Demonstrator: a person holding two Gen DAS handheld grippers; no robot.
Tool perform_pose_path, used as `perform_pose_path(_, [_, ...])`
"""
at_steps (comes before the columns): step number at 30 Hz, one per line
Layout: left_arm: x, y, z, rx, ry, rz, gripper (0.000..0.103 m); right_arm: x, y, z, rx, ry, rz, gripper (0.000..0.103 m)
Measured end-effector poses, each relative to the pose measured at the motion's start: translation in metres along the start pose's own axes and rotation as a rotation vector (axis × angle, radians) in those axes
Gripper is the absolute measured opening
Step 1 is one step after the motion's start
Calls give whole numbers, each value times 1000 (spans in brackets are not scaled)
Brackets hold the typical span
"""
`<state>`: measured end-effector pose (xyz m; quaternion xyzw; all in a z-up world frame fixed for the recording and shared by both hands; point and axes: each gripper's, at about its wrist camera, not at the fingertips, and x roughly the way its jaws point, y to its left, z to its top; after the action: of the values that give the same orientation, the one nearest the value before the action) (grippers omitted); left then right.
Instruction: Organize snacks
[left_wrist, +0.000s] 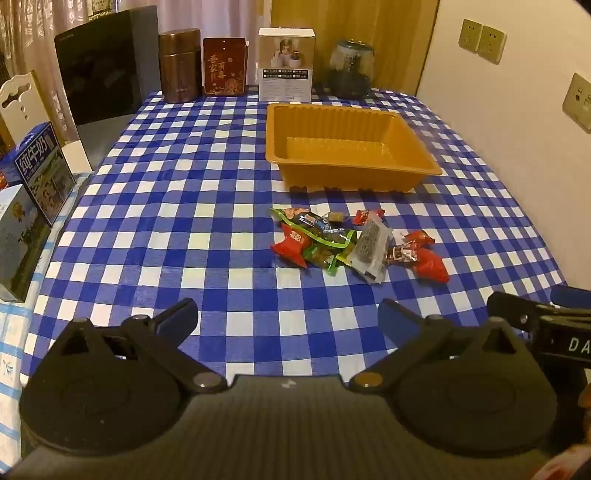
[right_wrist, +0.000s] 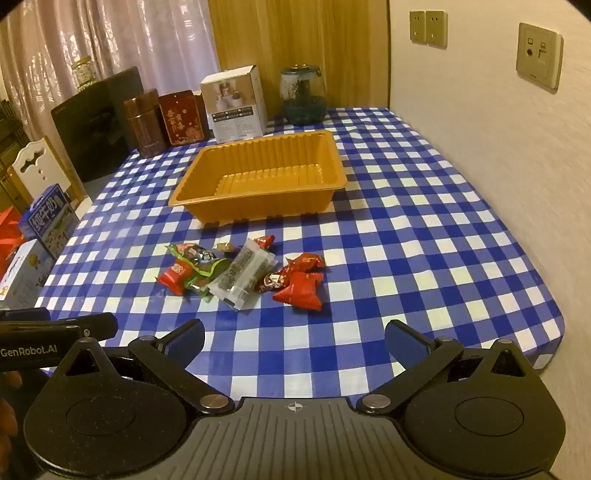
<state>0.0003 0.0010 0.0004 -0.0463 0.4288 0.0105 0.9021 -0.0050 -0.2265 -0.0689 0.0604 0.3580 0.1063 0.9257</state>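
Snacks in crinkly foil and plastic wrappers (right_wrist: 243, 275) lie in a loose heap on the blue-and-white checked tablecloth (right_wrist: 424, 236), well ahead of both grippers and just in front of the empty orange ribbed plastic tray (right_wrist: 258, 173). Left gripper (left_wrist: 288, 317) hovers above the cloth with its blue-padded fingers (left_wrist: 181, 314) spread wide and nothing between them; right gripper (right_wrist: 293, 338) hovers likewise, fully spread and empty, beside it. Outward from the grippers, the heap comprises red pillow-shaped packets (right_wrist: 301, 290), a green printed pouch (right_wrist: 201, 273), a clear sleeve of dark seaweed-like strips (right_wrist: 243, 278) and small wrapped candies (right_wrist: 264, 242); several overlap. Beyond the tray, against the far edge, stand a brown cylindrical tin (right_wrist: 142, 123), a red printed box (right_wrist: 181, 118), a white carton (right_wrist: 236, 105) and a glass jar (right_wrist: 303, 98). Handling judgement: each packet is likely light, soft and slippery; wrappers deform under pressure and the contents may crush. Take hold across the flat middle of a packet or at a crimped end seal, one item at a time. The right-hand red packets, lying at the edge of the heap, offer the clearest access. Risk: pads sliding off foil, or dragging neighbouring packets.
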Motion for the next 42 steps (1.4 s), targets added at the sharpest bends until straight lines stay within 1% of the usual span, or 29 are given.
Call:
perform_pose_path(1, [0, -1, 0, 8, -3, 12, 103, 0, 0, 0, -1, 2, -1, 103])
perform_pose_path(6, [1, -1, 2, -3, 3, -7, 103, 1, 0, -1, 5, 8, 0, 103])
perform_pose_path(7, [-4, 2, 4, 0, -5, 0, 103, 1, 0, -1, 6, 9, -2, 103])
perform_pose_path(11, [-4, 1, 6, 1, -9, -5, 103, 2, 1, 1, 5, 5, -3, 103])
perform_pose_path(13, [-6, 0, 1, 7, -16, -8, 103, 4, 1, 1, 4, 7, -5, 103])
perform_pose_path(20, [-7, 0, 1, 9, -14, -18, 103, 0, 0, 1, 1, 4, -2, 103])
perform_pose_path(42, [-7, 0, 0, 9, -17, -19, 103, 0, 0, 1, -2, 1, -5, 103])
